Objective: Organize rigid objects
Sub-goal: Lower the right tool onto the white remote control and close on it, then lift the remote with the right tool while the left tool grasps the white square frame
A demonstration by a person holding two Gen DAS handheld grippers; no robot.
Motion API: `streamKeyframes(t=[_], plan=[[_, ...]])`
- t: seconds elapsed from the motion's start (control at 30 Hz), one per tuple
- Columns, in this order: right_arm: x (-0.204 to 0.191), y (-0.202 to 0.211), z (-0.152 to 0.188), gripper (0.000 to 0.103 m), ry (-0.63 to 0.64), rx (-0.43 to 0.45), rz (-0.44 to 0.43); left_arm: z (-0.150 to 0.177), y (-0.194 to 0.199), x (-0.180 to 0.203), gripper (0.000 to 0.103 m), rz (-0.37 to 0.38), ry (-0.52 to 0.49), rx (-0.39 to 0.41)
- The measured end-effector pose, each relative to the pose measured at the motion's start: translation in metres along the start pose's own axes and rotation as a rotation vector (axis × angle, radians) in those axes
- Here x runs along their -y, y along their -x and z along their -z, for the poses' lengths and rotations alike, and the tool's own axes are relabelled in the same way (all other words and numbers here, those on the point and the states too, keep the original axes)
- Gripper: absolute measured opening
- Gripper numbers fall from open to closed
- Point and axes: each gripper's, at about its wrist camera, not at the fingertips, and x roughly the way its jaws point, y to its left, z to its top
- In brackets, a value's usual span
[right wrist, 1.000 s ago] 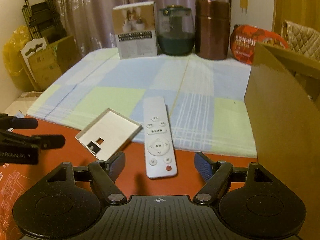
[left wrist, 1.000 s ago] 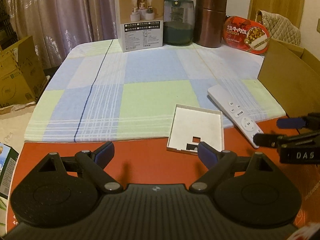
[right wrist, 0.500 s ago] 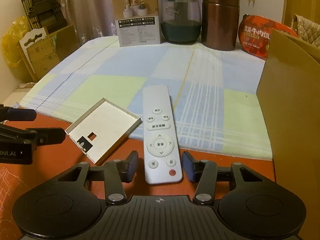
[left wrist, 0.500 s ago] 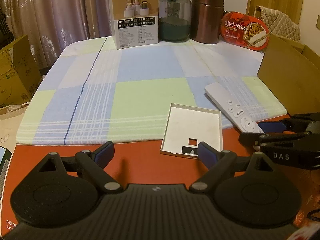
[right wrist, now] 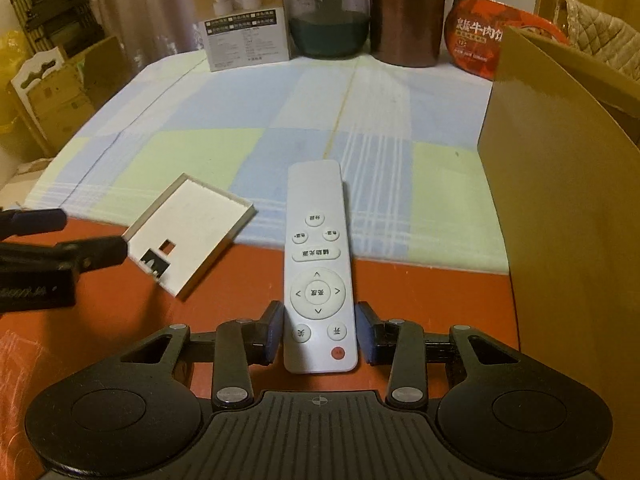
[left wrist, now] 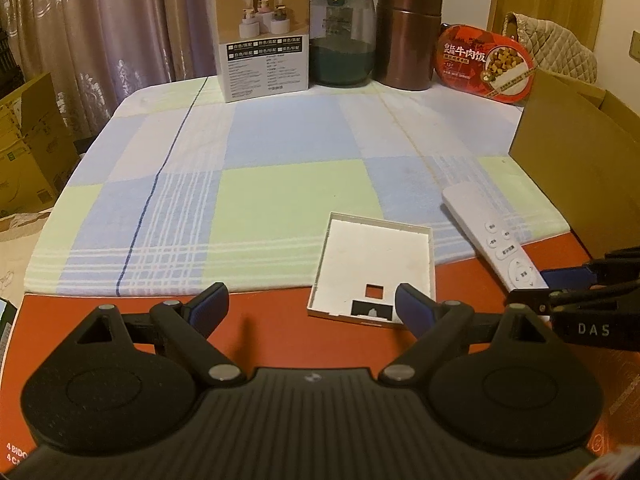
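Note:
A white remote control (right wrist: 318, 264) lies half on the checked cloth (right wrist: 240, 120), half on the red table surface (right wrist: 420, 300). My right gripper (right wrist: 320, 334) is closing on its near end, with both blue pads against the remote's sides. A flat white plastic cover (left wrist: 376, 256), open side up with a square cut-out, lies to the left of the remote (left wrist: 496, 236). My left gripper (left wrist: 312, 300) hovers open just short of that cover, nothing between its fingers; its right fingertip (left wrist: 412, 304) overlaps the cover's near corner in the view.
A tall cardboard box (right wrist: 560, 220) stands close on the right. Along the far edge stand a printed carton (left wrist: 262, 60), a glass jar (left wrist: 342, 52), a brown canister (left wrist: 408, 52) and a red food tub (left wrist: 486, 64). More cartons (left wrist: 28, 148) sit left of the table.
My right gripper's jaws have come in from wide apart to the remote's sides, after sliding forward over its near end. The left gripper stays open and has hardly moved.

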Motion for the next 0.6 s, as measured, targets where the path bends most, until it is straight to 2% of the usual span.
streamKeyframes(t=[0.33, 0.6], plan=[[-0.005, -0.019, -0.012, 0.044, 0.041, 0.070, 0.002, -0.002, -0.008, 0.001, 0.088, 0.012, -0.001, 0.005], [-0.009, -0.027, -0.018, 0.044, 0.052, 0.078, 0.016, -0.001, -0.016, 0.000, 0.088, 0.012, -0.013, -0.007]])
